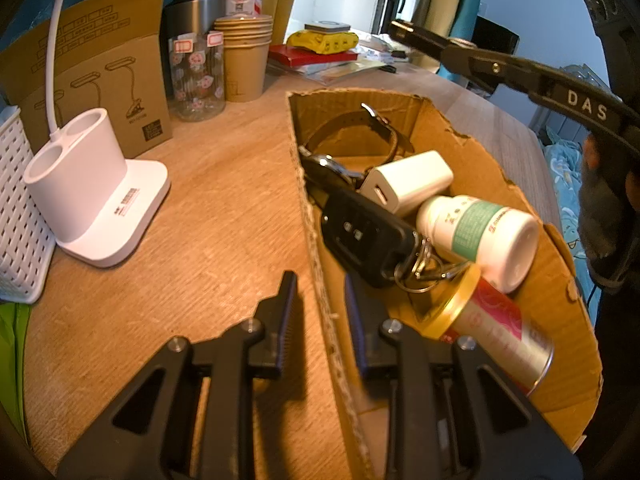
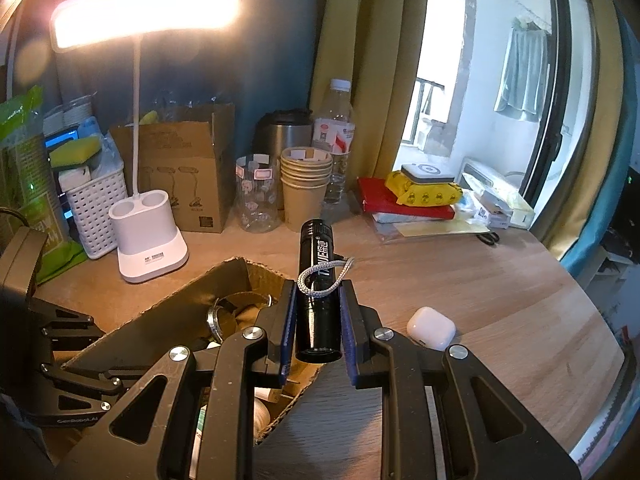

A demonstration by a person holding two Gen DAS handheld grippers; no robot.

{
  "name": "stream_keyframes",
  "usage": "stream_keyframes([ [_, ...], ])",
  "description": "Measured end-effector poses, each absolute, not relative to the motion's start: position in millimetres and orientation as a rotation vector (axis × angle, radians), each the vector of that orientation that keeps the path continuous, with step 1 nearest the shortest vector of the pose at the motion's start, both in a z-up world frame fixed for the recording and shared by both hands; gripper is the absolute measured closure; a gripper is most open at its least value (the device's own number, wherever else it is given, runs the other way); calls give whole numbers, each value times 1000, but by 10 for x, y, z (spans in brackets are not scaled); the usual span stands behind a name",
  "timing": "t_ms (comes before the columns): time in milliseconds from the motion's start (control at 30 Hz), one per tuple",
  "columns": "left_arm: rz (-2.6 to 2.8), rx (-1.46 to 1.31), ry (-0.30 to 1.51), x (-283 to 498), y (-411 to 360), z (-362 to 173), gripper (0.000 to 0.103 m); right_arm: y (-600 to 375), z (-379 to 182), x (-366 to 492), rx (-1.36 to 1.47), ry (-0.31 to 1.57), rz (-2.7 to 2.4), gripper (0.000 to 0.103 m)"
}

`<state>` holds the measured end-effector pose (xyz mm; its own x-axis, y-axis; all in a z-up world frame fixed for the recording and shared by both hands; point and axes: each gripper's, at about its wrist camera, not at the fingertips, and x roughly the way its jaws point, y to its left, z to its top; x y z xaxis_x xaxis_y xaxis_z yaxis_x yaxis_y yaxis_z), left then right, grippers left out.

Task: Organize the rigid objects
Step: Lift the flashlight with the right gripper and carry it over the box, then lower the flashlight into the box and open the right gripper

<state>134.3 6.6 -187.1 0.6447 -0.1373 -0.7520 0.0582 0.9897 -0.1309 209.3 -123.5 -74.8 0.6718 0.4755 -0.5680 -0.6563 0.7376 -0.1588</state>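
"DAS" in white on the right gripper [image 1: 576, 104] arm, 2 o'clock in left view. "GenRobot.AI" on left gripper [image 2: 76, 420], 8 o'clock in right view. Flashlight [image 2: 318, 300] print unclear.

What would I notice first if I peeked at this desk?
Probably the glowing desk lamp at the back left, shining over everything. Next, the black flashlight pinched in the right gripper just above the desk, near the cardboard box. The box's wall is clamped by the left gripper, and inside lie a car key, a white charger and a pill bottle.
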Motion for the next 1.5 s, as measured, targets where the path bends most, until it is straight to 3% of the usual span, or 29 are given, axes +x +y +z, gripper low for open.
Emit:
stream_keyframes([
  [1400, -112, -99, 863, 1343, 74, -1876, 77, -1030, -1098, 2130, -449, 634, 680, 81],
  [1500, -113, -99, 864, 1342, 71, -1877, 77, -1076, -1088, 2152, -441, 636, 652, 73],
])
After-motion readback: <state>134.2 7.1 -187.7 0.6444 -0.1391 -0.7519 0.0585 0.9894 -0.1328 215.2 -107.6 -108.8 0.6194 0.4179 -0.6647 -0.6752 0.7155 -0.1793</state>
